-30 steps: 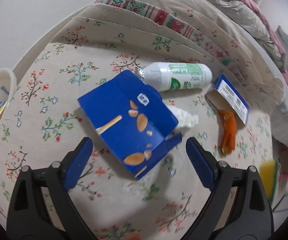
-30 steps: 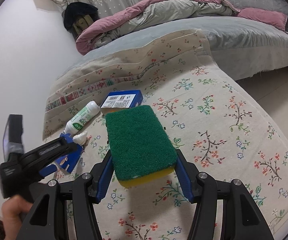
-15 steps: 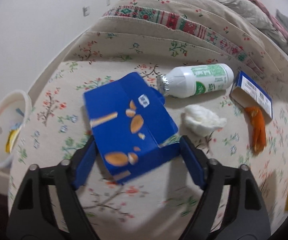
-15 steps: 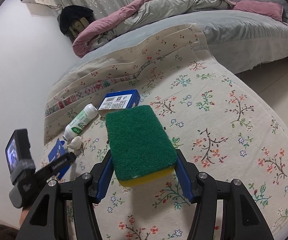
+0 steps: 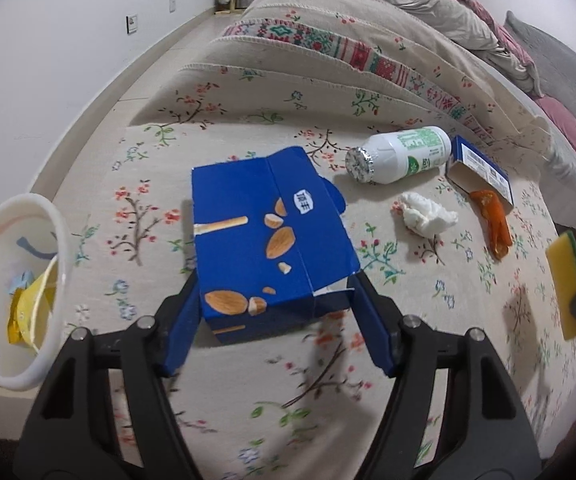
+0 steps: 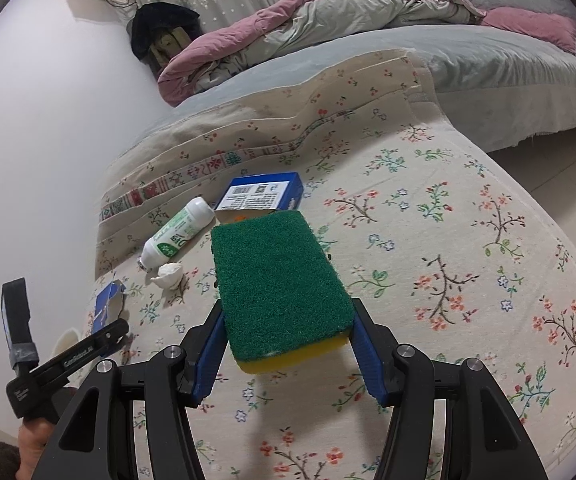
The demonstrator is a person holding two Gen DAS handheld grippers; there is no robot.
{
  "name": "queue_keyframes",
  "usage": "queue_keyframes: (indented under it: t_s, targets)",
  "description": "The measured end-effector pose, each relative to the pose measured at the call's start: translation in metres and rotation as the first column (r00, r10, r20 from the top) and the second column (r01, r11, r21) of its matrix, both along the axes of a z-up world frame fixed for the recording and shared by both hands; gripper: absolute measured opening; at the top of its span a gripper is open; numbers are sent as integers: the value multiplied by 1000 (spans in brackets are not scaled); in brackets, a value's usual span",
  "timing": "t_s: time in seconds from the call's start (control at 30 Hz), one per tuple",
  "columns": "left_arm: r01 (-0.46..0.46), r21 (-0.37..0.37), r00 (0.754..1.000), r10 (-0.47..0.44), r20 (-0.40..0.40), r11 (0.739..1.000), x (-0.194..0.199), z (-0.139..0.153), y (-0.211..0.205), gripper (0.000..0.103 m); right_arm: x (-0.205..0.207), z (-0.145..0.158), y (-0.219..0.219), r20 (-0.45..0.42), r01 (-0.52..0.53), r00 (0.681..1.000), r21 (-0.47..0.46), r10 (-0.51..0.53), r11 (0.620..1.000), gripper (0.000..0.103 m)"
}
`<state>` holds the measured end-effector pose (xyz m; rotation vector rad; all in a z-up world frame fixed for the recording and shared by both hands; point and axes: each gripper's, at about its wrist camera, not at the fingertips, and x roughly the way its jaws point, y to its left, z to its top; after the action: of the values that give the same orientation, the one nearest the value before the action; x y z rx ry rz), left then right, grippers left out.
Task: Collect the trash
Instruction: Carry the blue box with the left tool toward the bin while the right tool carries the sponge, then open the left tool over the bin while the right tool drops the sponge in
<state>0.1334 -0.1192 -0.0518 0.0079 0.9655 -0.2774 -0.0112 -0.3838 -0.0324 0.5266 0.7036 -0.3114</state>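
While its jaws are closing, the left gripper (image 5: 276, 318) straddles the blue almond-printed box (image 5: 266, 240).
Ahead-right lies a green-labelled white bottle (image 5: 401, 154); the right gripper (image 6: 286, 354) clamps a green-topped sponge (image 6: 280, 280); print unreadable.

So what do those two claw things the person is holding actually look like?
Both match: the left gripper and right gripper have black, angular linkage arms with silver screws and flat blue fingers. From the right wrist view, the left one carries white lettering and a small screen wrapped in grey tape.

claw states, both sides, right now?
Left claw: closing around the blue snack box, pads at its sides.
Right claw: shut on the green-and-yellow sponge.
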Motion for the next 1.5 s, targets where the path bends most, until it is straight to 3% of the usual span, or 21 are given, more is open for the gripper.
queue_keyframes:
  t_s: [0.33,0.37,0.43,0.93,1.17,1.5]
  targets:
    - [11,-40,1000,-11,3,999,-5,12,42,68,25,7,37,8,-79,997,-13,79,997,59]
    - [10,-46,1000,-10,6,999,-7,13,47,56,28,8,41,9,-88,996,-13,88,996,59]
    - [16,-59,1000,-16,-5,998,-7,12,51,50,35,8,52,8,-110,994,-18,110,994,59]
    - [14,-132,1000,-14,-1,991,-21,15,107,49,73,11,113,-16,-221,975,-60,221,973,59]
    - [-45,-163,999,47,10,986,-22,21,141,49,87,11,140,-19,-272,962,-64,271,960,59]
    - [-181,-125,982,187,37,975,-21,20,201,49,105,9,181,-26,-348,937,-72,347,935,59]
